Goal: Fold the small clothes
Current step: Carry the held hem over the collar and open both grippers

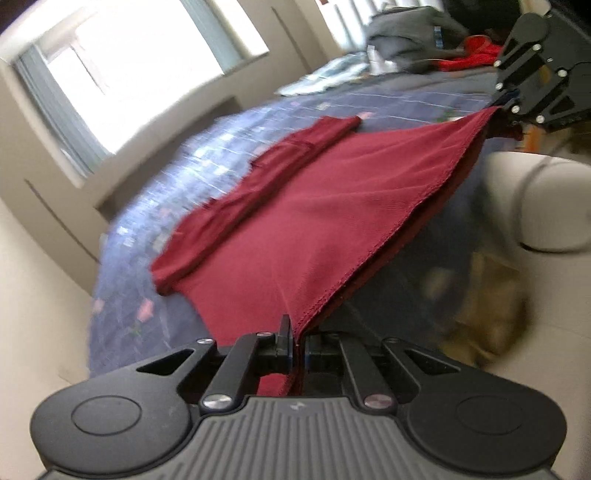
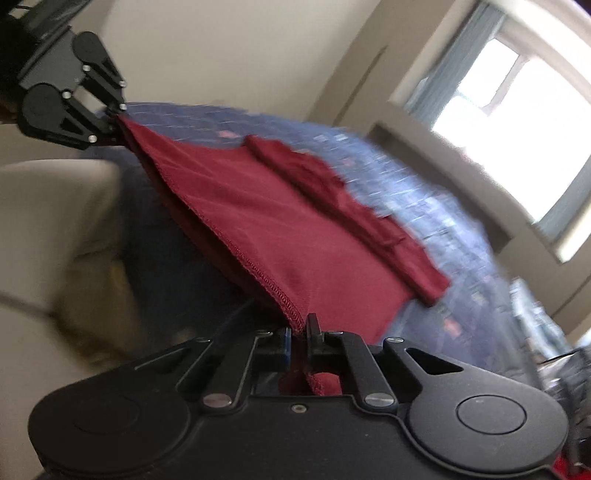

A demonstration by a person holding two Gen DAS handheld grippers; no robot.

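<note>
A dark red garment (image 1: pixel 317 206) lies partly on a blue patterned bedspread (image 1: pixel 155 221), its sleeves folded in along the far side. My left gripper (image 1: pixel 297 341) is shut on one corner of its stitched hem. My right gripper (image 2: pixel 298 334) is shut on the other hem corner. The hem is stretched taut between them and lifted off the bed. The right gripper shows in the left wrist view (image 1: pixel 508 101) at top right. The left gripper shows in the right wrist view (image 2: pixel 116 118) at top left. The garment also shows in the right wrist view (image 2: pixel 295 221).
A beige cushioned seat (image 1: pixel 535 206) stands beside the bed edge. At the far end of the bed lie a grey bag (image 1: pixel 406 29), a bright red cloth (image 1: pixel 476 55) and pale folded clothes (image 1: pixel 325 77). A bright window (image 2: pixel 517 122) fills the wall behind.
</note>
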